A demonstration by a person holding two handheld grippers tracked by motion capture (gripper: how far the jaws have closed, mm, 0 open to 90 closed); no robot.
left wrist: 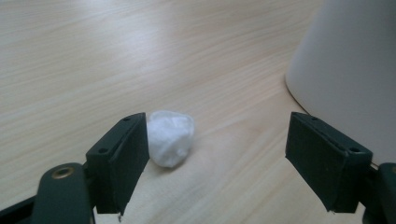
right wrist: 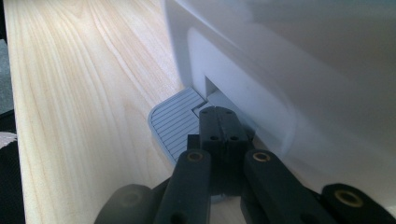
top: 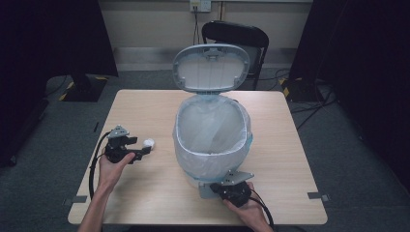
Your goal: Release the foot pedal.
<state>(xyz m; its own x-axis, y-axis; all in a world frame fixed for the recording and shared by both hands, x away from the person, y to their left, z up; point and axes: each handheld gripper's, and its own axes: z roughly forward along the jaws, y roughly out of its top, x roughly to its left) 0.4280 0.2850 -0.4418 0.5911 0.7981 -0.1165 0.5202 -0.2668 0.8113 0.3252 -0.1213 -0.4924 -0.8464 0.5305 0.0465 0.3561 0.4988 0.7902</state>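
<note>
Your left gripper [left wrist: 217,161] gapes wide, the white wad [left wrist: 170,136] touching 1 jaw; your right gripper [right wrist: 222,128], jaws together, presses the bin's pedal [right wrist: 175,126].

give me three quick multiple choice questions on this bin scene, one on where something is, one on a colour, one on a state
1. Where does the wad lie?
A. inside the bin
B. on the table, between the left gripper's open jaws, beside one of them
C. on the chair

2. What colour is the wad?
A. white
B. red
C. black

3. How is the bin's lid?
A. shut
B. lying on the table
C. raised

Answers:
1. B: the left gripper view shows it on the table with the left gripper open around it.
2. A: it reads white in that view.
3. C: the high view shows it upright over the bin, while the shut right gripper rests on the pedal.
</note>
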